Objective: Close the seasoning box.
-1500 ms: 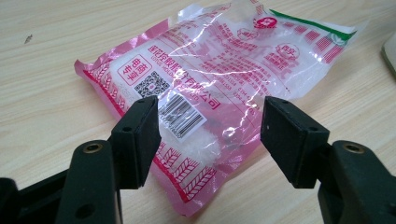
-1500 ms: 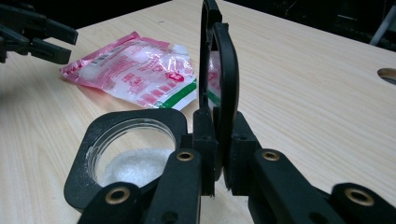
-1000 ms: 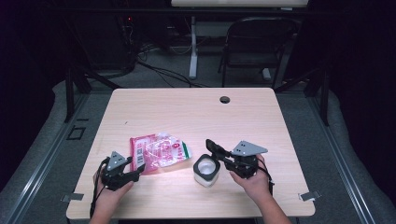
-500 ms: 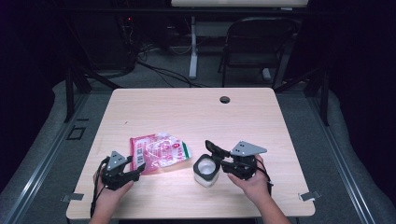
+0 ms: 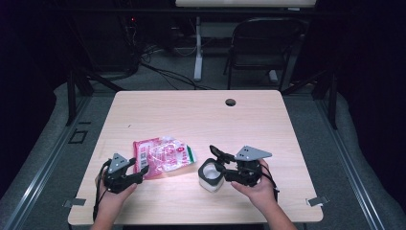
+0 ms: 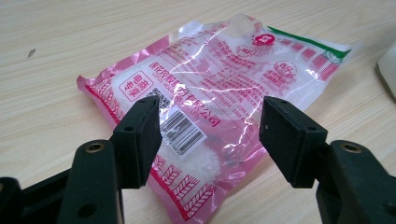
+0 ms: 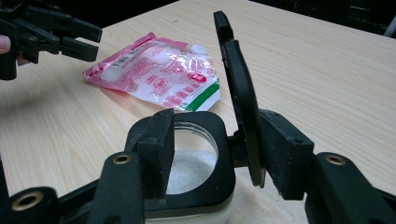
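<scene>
A pink and clear plastic bag of white grains lies flat on the table. My left gripper rests at its near left corner, open, its jaws level with the barcode end of the bag and not touching it. A small white square jar with a black rim holds white powder, and its black hinged lid stands upright. My right gripper is open; its jaws have just been opening, with the raised lid between them, close to the right pad.
The light wooden table has a round cable hole near its far edge. A folding chair and cables stand on the dark floor behind. The left gripper shows beyond the bag in the right gripper view.
The right gripper's jaws stand a little wider apart at the jar than a second ago. Both hands, the bag and the jar have kept their places.
</scene>
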Tool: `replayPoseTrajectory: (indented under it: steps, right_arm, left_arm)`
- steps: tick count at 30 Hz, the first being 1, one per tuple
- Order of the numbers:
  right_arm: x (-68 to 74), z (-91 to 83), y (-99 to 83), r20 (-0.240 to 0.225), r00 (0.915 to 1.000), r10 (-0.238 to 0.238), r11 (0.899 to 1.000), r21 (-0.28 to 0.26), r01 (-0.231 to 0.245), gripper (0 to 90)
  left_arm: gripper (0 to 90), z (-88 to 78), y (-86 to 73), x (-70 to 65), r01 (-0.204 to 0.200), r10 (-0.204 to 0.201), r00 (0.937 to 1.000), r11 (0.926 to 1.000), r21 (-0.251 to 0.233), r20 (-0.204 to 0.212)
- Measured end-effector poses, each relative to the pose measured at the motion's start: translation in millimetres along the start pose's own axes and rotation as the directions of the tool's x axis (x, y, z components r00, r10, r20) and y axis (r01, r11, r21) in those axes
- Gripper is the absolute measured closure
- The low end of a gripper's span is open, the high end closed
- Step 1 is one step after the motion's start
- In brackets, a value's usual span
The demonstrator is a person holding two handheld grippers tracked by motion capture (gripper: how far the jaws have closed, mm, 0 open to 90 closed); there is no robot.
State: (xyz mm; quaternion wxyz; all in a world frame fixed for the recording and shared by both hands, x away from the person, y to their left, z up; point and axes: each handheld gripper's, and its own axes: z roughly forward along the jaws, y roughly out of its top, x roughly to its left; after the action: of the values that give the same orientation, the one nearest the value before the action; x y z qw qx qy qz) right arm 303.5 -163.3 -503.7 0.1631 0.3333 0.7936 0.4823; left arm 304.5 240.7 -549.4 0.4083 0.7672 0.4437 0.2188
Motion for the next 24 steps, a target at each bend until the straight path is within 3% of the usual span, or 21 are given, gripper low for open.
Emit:
replayPoseTrajectory:
  steps: [15,24]
  right_arm:
    - [7.4,2.2,-3.2,-0.008,1.0000,-0.004,1.000,0.010,0.004,43.1]
    - [14.8,1.0,-6.4,-0.004,0.9998,-0.017,1.000,0.007,0.017,42.6]
  left_arm:
    - [40.4,3.4,0.5,-1.7,-0.025,0.025,0.9996,0.9997,-0.004,-0.010]
    - [40.4,3.6,0.3,-2.0,-0.018,0.018,0.9998,0.9998,0.003,0.001]
